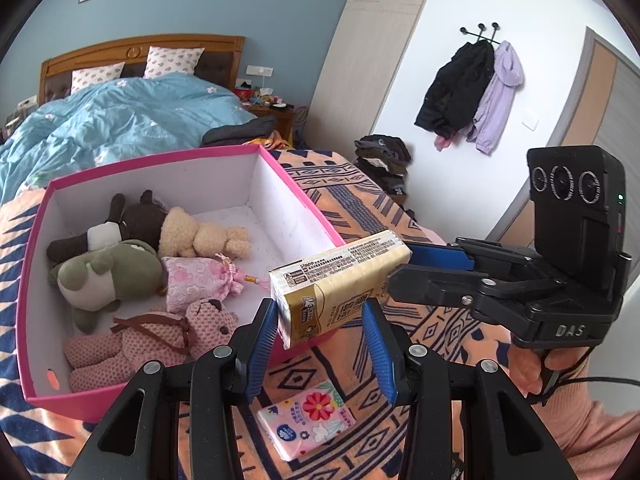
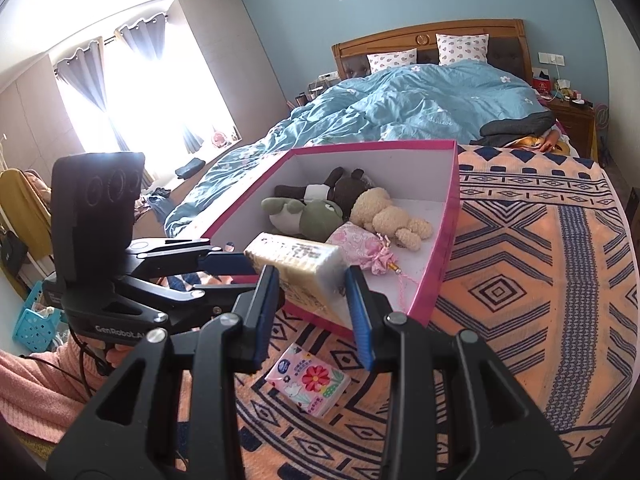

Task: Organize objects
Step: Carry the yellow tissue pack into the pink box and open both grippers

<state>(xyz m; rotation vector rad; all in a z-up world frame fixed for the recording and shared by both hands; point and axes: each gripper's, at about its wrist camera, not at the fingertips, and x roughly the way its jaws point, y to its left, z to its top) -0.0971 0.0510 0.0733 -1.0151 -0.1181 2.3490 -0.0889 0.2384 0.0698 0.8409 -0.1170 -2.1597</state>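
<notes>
A gold tissue pack point(image 1: 340, 276) point(image 2: 296, 258) hangs over the near rim of the pink box point(image 1: 160, 158) point(image 2: 372, 145), held at both ends. My left gripper point(image 1: 322, 312) point(image 2: 248, 276) is shut on one end and my right gripper point(image 2: 310, 280) point(image 1: 400, 266) on the other. Inside the box lie a brown plush point(image 1: 136, 220), a cream bear point(image 1: 200, 232) point(image 2: 392, 216), a green frog point(image 1: 108, 272) point(image 2: 308, 216), a pink knitted bear point(image 1: 160, 340) and a pink pouch point(image 1: 196, 280) point(image 2: 356, 246). A floral tissue pack point(image 1: 308, 416) point(image 2: 308, 382) lies on the bedspread below the grippers.
The box sits on an orange and blue patterned bedspread point(image 2: 520, 280), with a blue duvet point(image 2: 400, 100) behind it. Folded dark clothes point(image 1: 384, 160) are stacked past the bed's edge, and coats point(image 1: 472, 92) hang on the wall. A turquoise basket point(image 2: 34, 320) stands at the left.
</notes>
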